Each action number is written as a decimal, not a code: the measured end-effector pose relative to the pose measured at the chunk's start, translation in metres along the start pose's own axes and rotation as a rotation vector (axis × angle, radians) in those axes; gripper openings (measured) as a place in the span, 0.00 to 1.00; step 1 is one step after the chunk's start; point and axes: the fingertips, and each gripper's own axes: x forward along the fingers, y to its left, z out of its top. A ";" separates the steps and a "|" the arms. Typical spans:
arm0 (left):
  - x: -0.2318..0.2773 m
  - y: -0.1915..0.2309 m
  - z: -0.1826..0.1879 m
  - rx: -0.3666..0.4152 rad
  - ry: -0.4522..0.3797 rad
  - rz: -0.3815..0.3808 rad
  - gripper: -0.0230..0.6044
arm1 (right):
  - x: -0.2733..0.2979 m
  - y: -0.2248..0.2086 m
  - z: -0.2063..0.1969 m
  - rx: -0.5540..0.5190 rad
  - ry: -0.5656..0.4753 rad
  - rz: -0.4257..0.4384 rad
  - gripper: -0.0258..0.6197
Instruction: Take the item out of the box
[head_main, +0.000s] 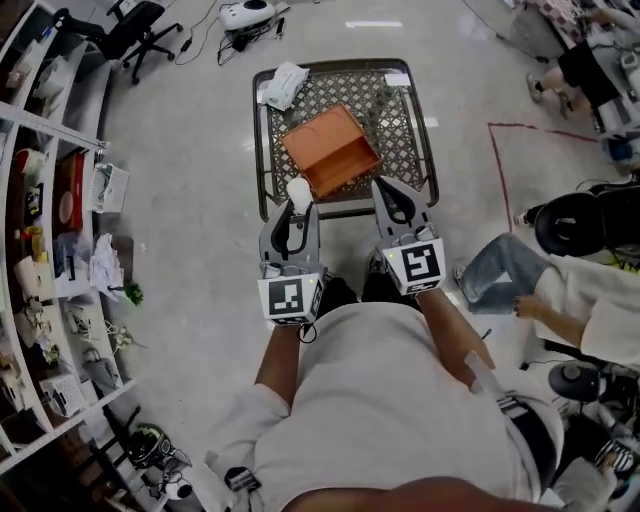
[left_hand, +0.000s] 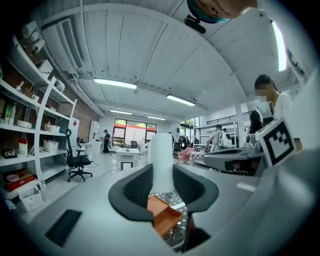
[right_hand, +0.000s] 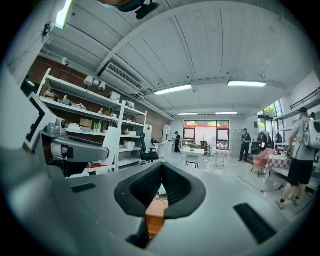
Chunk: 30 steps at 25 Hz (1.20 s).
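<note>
Your left gripper (head_main: 292, 215) held the white item (head_main: 299, 190), seemingly lifted out of the box (head_main: 330, 150). Your right gripper (head_main: 390, 190) was closed and empty. Little remained.

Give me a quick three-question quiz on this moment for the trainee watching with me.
1. True or false: the left tongs are shut on the white cylinder.
2. Pick one: the open orange box sits on A) the lattice table, B) the floor, C) a shelf.
3. Fill in the blank: the right tongs are shut and hold ____.

Key: 1 true; 2 A; 3 nothing.
</note>
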 end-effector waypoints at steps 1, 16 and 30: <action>-0.001 0.000 0.002 -0.004 -0.006 0.010 0.24 | 0.001 0.000 0.004 -0.005 -0.009 0.004 0.05; 0.011 -0.037 0.052 0.043 -0.121 0.025 0.24 | -0.020 -0.029 0.064 -0.004 -0.144 -0.001 0.04; 0.018 -0.047 0.047 0.030 -0.103 -0.008 0.24 | -0.027 -0.041 0.062 0.006 -0.159 -0.034 0.04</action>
